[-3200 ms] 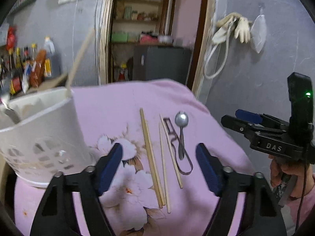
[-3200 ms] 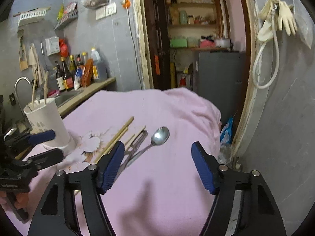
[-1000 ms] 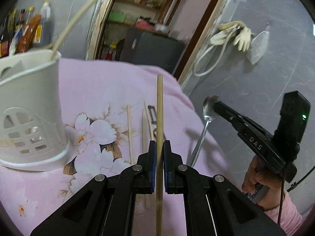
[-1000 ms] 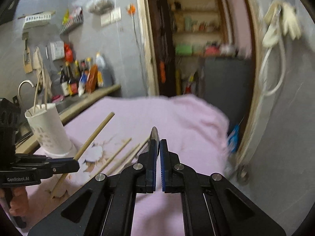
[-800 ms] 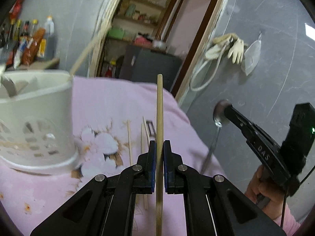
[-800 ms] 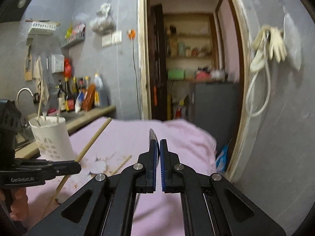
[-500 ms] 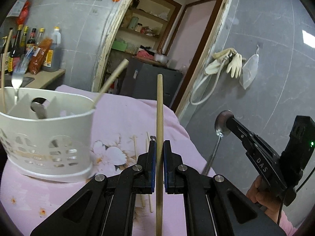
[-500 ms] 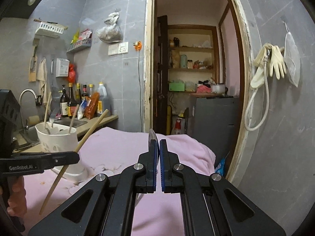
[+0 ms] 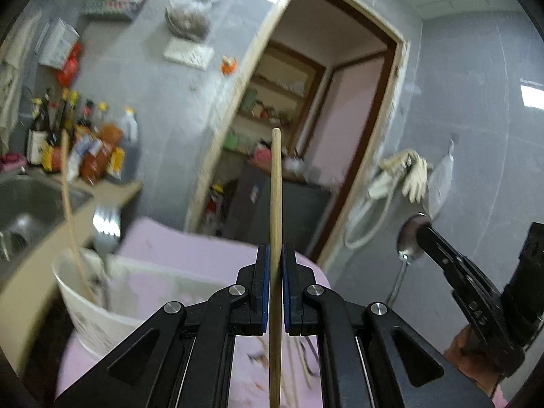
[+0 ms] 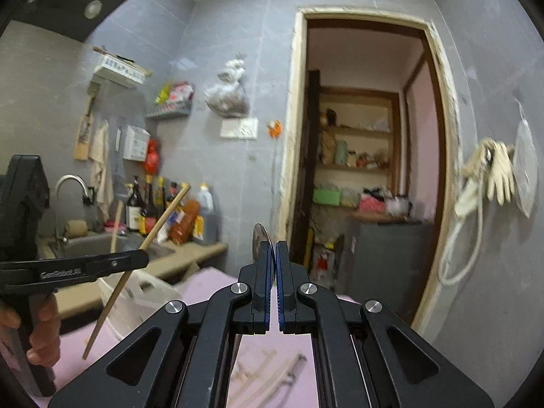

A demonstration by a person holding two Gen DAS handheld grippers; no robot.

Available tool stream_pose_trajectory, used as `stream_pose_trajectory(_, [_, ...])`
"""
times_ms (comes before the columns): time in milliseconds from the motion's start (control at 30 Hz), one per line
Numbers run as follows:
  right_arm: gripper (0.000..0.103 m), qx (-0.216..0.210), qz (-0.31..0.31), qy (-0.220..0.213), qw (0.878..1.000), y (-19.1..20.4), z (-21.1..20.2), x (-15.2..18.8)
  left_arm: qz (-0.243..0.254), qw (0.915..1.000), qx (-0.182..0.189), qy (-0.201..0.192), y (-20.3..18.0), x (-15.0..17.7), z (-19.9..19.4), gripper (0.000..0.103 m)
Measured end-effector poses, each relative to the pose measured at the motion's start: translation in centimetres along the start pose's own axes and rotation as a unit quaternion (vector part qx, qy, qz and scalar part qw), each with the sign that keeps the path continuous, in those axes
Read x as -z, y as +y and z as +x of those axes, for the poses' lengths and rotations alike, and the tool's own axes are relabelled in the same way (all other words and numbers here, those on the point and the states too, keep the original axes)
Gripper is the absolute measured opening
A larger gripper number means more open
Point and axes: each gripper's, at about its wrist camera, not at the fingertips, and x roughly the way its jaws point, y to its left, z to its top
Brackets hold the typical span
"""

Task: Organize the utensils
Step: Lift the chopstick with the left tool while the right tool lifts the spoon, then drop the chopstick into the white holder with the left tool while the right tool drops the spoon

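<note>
The left gripper [image 9: 275, 289] is clenched on a wooden chopstick [image 9: 275, 210], gripped partway along so that a long stretch stands above the jaws and another hangs below. The right gripper [image 10: 273, 289] is clamped on a metal spoon [image 10: 259, 238], its bowl poking up past the jaws and its handle hanging below them. Both are lifted off the pink floral cloth [image 9: 204, 251], to the right of the white utensil holder [image 9: 102, 309], which already carries a chopstick and a fork. More chopsticks [image 10: 258, 370] lie on the cloth, further from the holder. The main risk, I judge, lies at the holder's rim: the chopstick's lower end could catch it and pivot in the jaws or tip the light holder. The spoon, pinched by its thin neck, may swivel or slip. Two tools converging on one opening could also collide.
</note>
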Motion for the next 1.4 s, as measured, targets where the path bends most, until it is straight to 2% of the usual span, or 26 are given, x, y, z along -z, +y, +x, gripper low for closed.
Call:
stream_pose_trajectory(133, [0.001, -0.025, -0.006, -0.026, 0.999, 2.4, 1.4, -2.4, 0.000, 0.9979, -0.031, -0.056, 2.8, -2.8, -1.2, 0.005])
stream_pose_trajectory(267, [0.001, -0.044, -0.009, -0.045, 0.998, 4.9, 3.2, -3.7, -0.005, 0.9909, -0.075, -0.112, 6.4, -4.8, -1.7, 0.005])
stream_pose_trajectory(500, [0.001, -0.043, -0.029, -0.055, 0.997, 8.6, 6.9, -3.1, -0.026, 0.9803, -0.121, -0.153, 11.4, -5.2, -0.4, 0.005])
stream_pose_trajectory(733, [0.001, -0.020, -0.066, -0.050, 0.996, 10.3, 9.2, -0.3, -0.034, 0.9746, -0.154, -0.159, 13.8, -3.2, 1.2, 0.005])
stream_pose_trajectory(900, [0.001, -0.018, -0.066, -0.040, 0.997, 10.3, 10.0, 1.4, -0.017, 0.9708, -0.175, -0.163, 13.5, -1.6, 2.0, 0.005])
stream_pose_trajectory(1067, [0.001, -0.033, -0.052, -0.020, 0.998, 9.9, 10.6, 2.8, -0.002, 0.9664, -0.201, -0.160, 12.6, 0.7, 2.3, 0.005])
stream_pose_trajectory(1233, [0.001, -0.056, -0.026, 0.008, 0.998, 9.1, 10.9, 3.8, 0.001, 0.9706, -0.200, -0.134, 12.2, 2.1, 2.6, 0.005])
stream_pose_trajectory(1400, [0.003, -0.088, 0.016, 0.025, 0.996, 7.9, 11.0, 4.2, -0.011, 0.9790, -0.178, -0.098, 12.1, 2.4, 2.2, 0.006])
